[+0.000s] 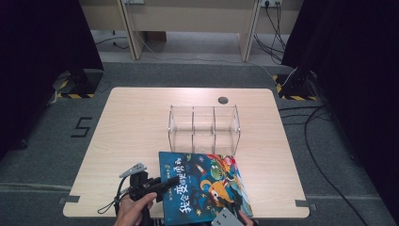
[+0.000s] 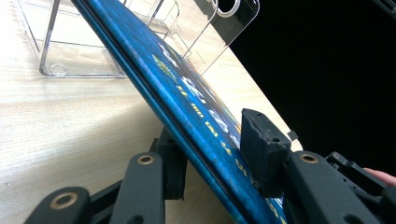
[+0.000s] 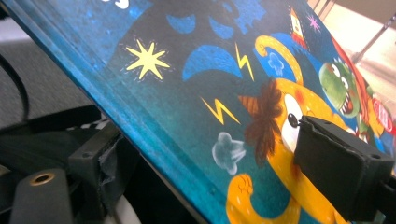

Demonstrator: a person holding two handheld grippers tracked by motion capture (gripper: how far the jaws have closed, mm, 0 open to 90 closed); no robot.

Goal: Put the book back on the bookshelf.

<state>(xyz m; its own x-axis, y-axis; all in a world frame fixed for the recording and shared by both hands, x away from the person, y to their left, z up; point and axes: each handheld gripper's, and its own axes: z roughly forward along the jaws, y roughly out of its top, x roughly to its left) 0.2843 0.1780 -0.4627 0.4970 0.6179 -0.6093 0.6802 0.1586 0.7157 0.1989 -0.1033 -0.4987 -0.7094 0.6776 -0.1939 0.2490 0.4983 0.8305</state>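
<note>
Nearest the high camera, at the table's near edge, the right gripper [image 1: 230, 213] sits under the lower end of the blue picture book [image 1: 207, 186], with its grey plate showing just below the cover. In the right gripper view one pad [image 3: 338, 170] lies over the orange cartoon figure while the other [image 3: 100, 163] stands clear below the book's underside, a dark gap between pad and board; so the jaws straddle the book's bottom edge, spread wide, and I judge they press on nothing. Across the cover from it, the left gripper [image 1: 162, 183] comes in from the spine side, the hand [image 1: 134, 211] behind it. Its own view shows the book's edge [image 2: 187, 116] running diagonally up and away between the two pads [image 2: 261, 144], which are pressed onto both faces, so the book is pinched there and raised at a tilt off the wood. From the left gripper the book's long axis leads forward toward the clear acrylic organizer [image 1: 203, 128], which stands just beyond the book's far edge, its three slots open upward. That is the relation the next move seems to hang on: the book must be brought upright and its edge lined up with one slot, and only the left gripper has a hold to steer it.
</note>
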